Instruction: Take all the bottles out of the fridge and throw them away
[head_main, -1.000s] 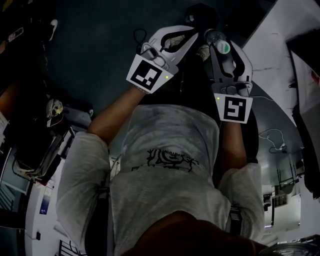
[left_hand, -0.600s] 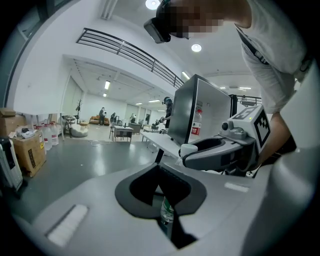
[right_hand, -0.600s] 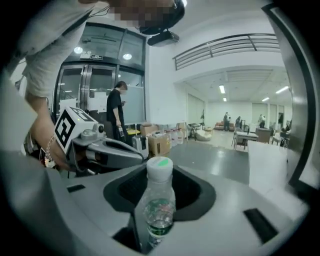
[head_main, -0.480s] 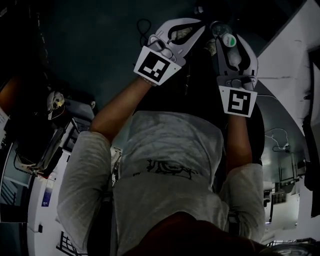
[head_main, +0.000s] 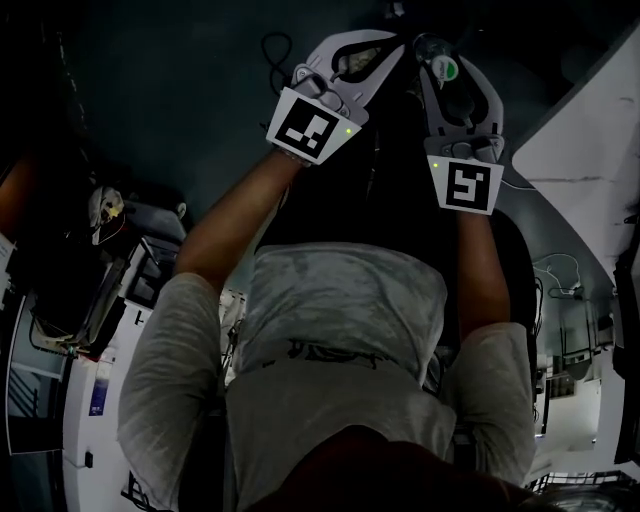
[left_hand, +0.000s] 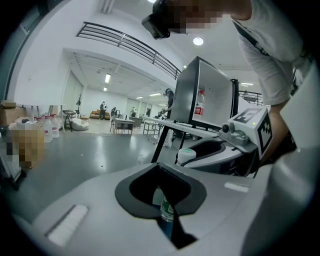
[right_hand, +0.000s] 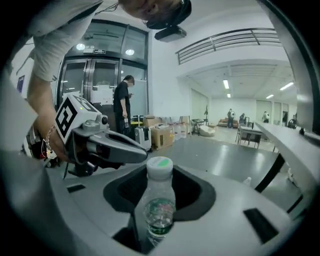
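I note the fridge (left_hand: 207, 92) standing well apart from both claws, open, with a red-labelled bottle (left_hand: 200, 103) upright inside it; I judge the task unfinished. No bin shows in any view, so I cannot say which hand is nearer the drop point. The left claw (head_main: 368, 55) and right claw (head_main: 450, 60) are held out side by side, close together, in front of the person's chest. Each is closed on a bottle. The right bottle (right_hand: 160, 207) stands upright across the jaws, its body clamped between the pads, its neck and green-topped cap rising clear above them. The left bottle (left_hand: 167, 212) sits low in the gap, only its green label showing; its cap I cannot make out. In my judgement, both bottles will drop straight down once the jaws part.
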